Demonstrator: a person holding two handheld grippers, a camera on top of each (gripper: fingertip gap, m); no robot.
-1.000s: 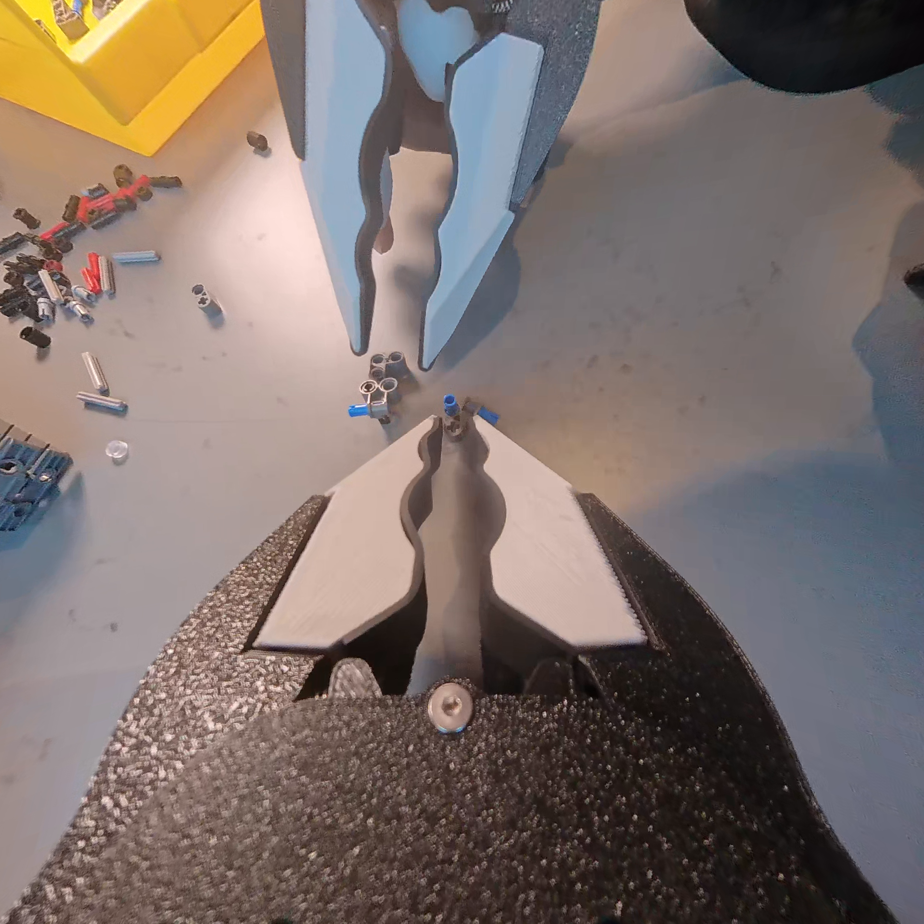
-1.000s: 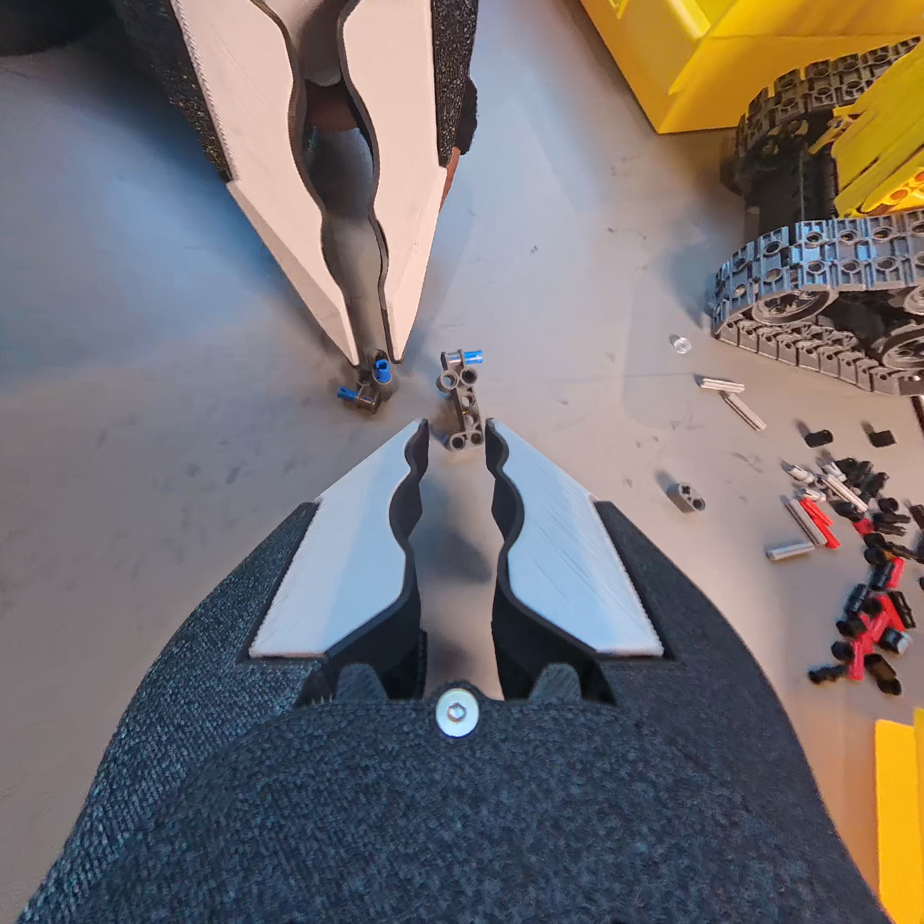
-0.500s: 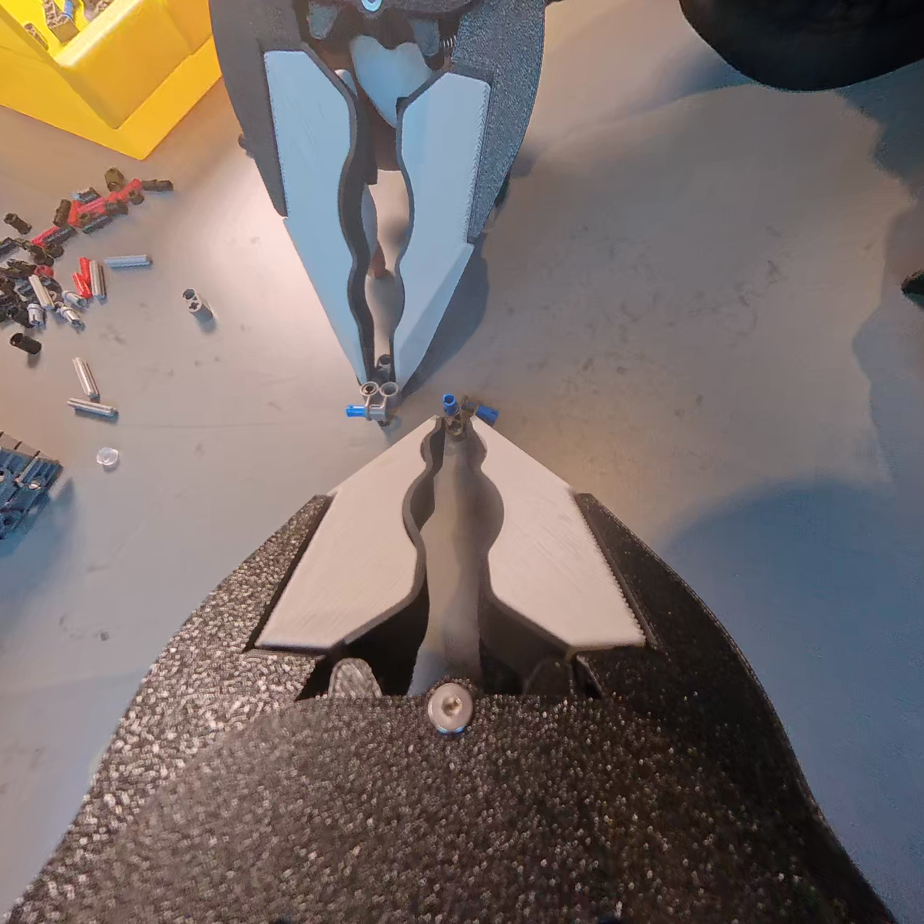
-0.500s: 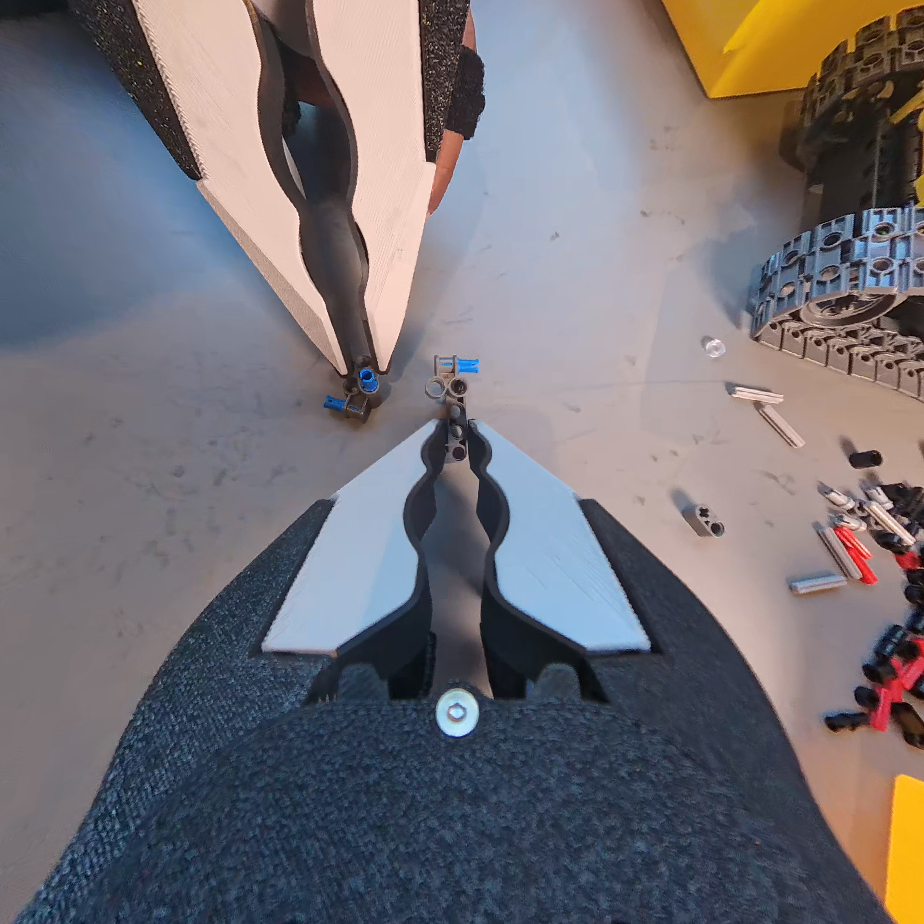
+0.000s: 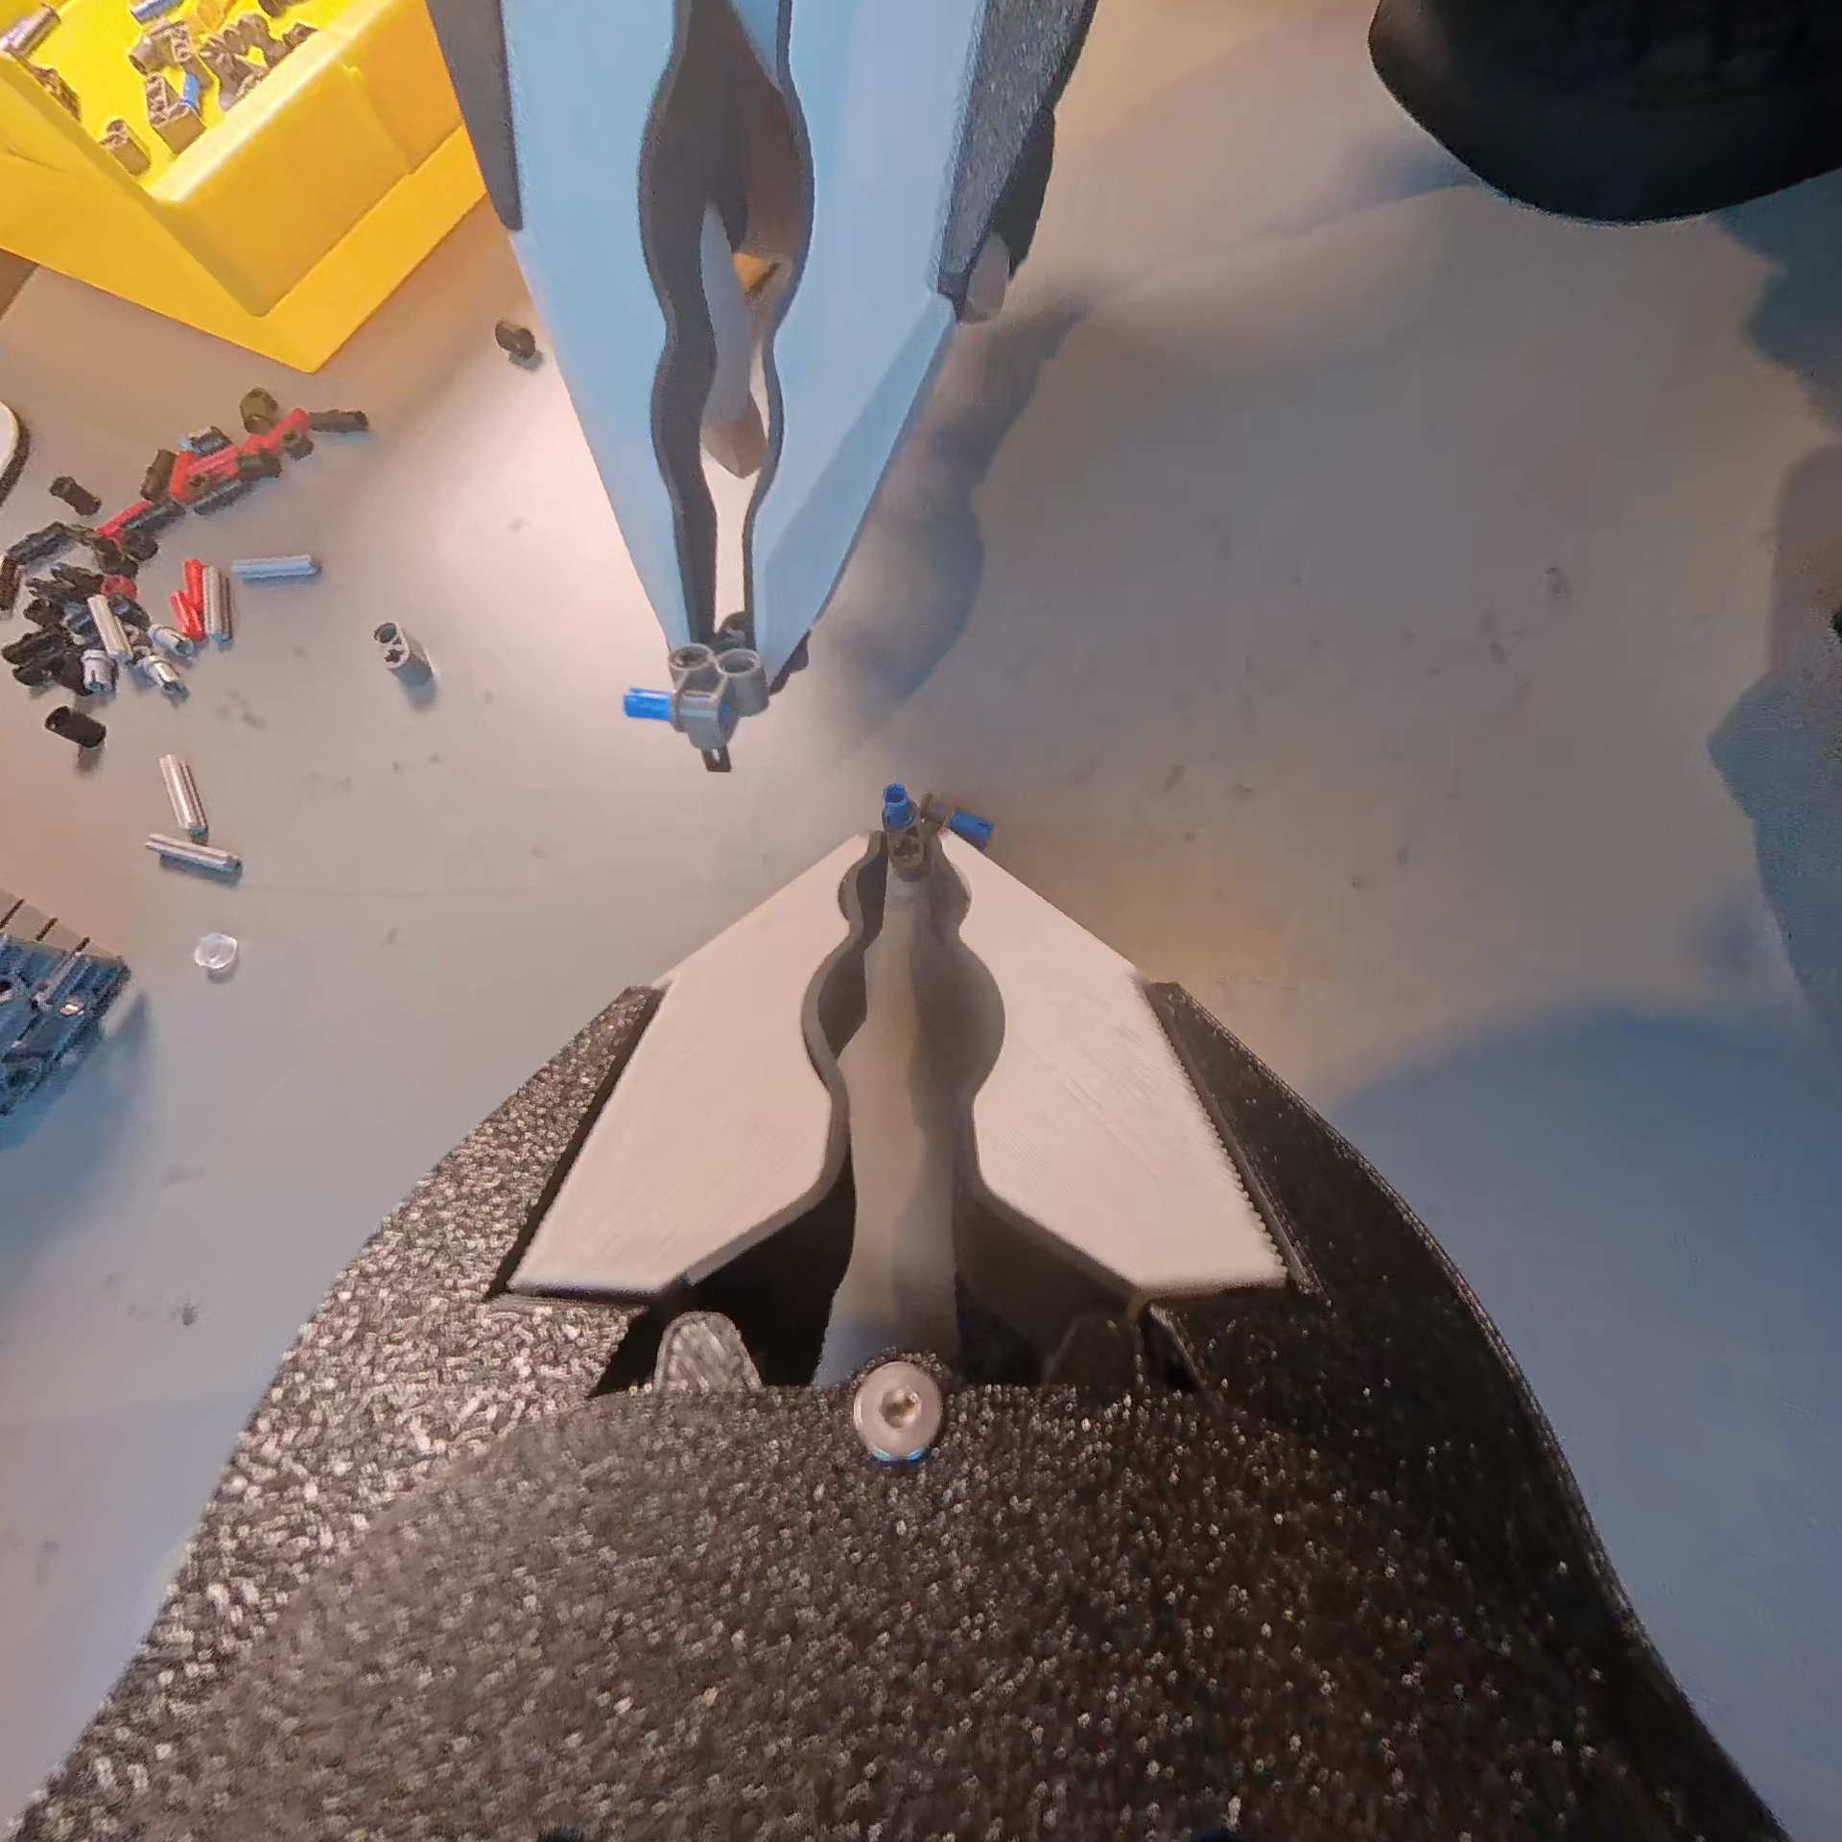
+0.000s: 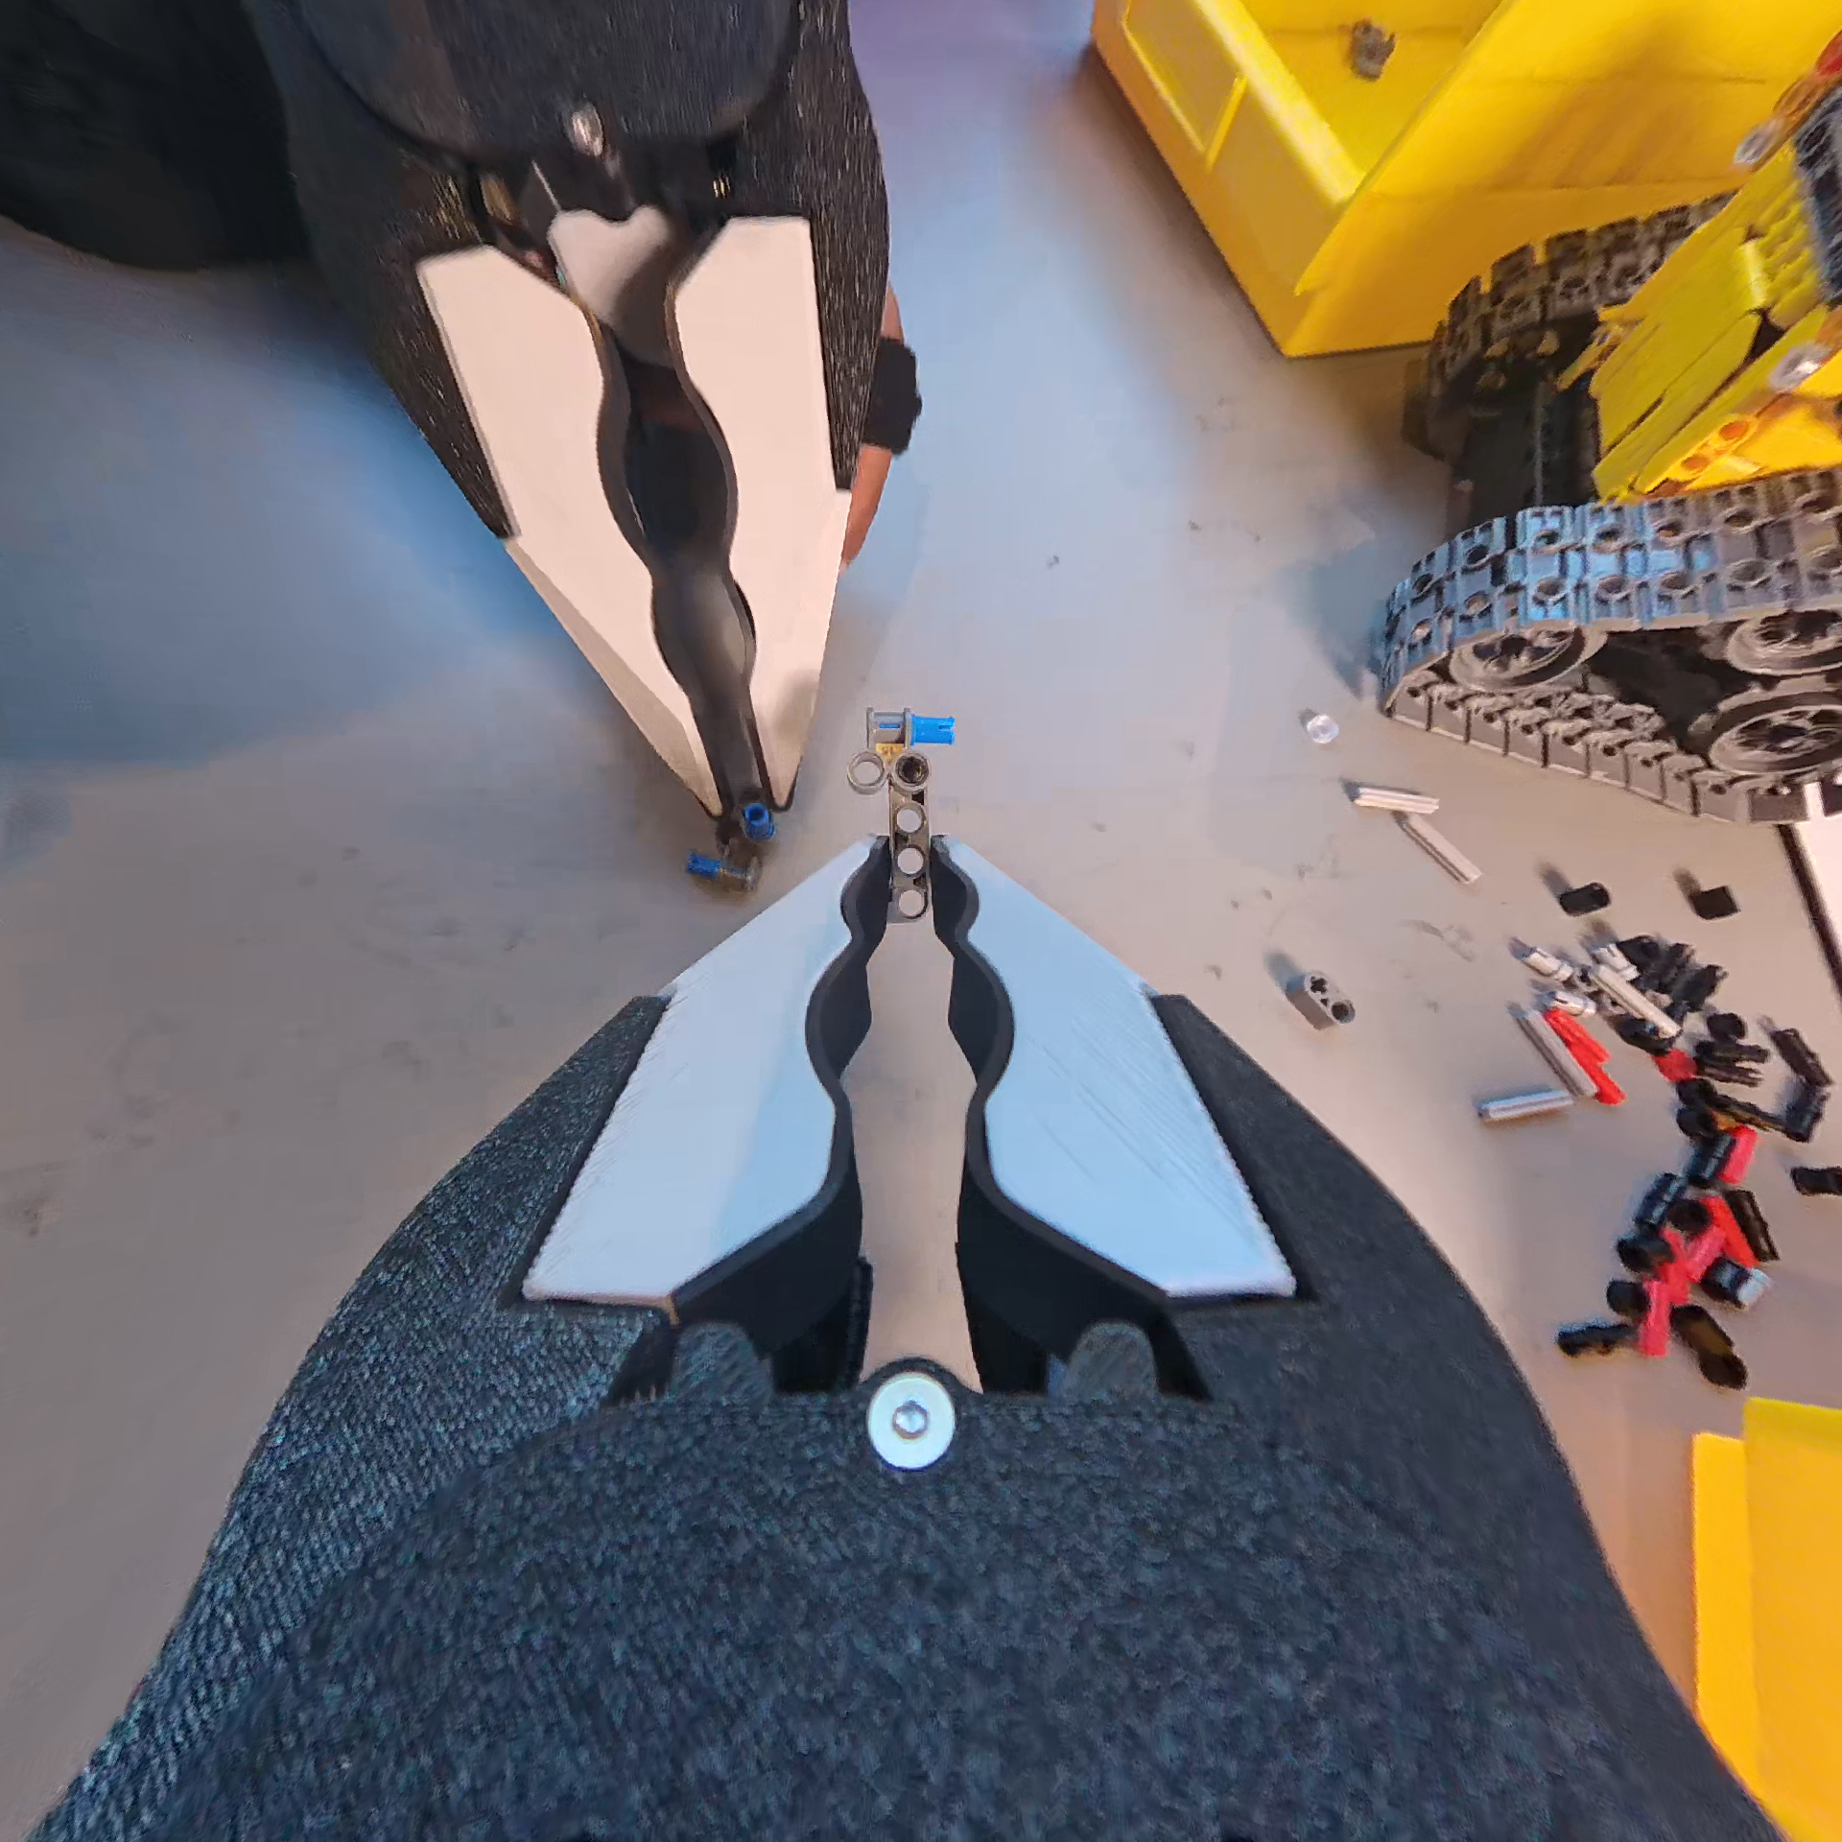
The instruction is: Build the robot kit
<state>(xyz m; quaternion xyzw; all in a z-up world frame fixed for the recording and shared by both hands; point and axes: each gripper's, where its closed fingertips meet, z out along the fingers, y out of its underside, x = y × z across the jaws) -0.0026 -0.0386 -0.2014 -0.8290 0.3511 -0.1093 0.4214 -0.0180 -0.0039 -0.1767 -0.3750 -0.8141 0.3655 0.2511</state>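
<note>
Tongs first: the left gripper (image 5: 909, 842) has its two pale fingers pinched together at the tips on a small grey connector piece (image 5: 909, 847) that carries two blue pins, one pointing up and one out to the side past the fingertips. Facing it tip to tip, the right gripper (image 6: 909, 869) is likewise closed at its tips, clamping a thin grey beam with holes (image 6: 909, 857); the far end of that beam sticks out beyond the fingertips and bears a ring-shaped fitting and a single blue pin (image 6: 933, 730). The two held pieces sit near each other but apart, just above a grey tabletop (image 6: 1096, 558). Beyond the right gripper's outer side lie a lone grey connector (image 6: 1319, 999), several light grey axles (image 6: 1391, 797) and a scatter of black and red pins (image 6: 1685, 1176). Farther out on that same side stands a yellow tracked model vehicle (image 6: 1635, 618) with dark grey treads, and past it a yellow sorting bin (image 6: 1296, 179) with small parts in it. On the left gripper's own left a blue part (image 5: 50, 997) shows at the frame edge.
</note>
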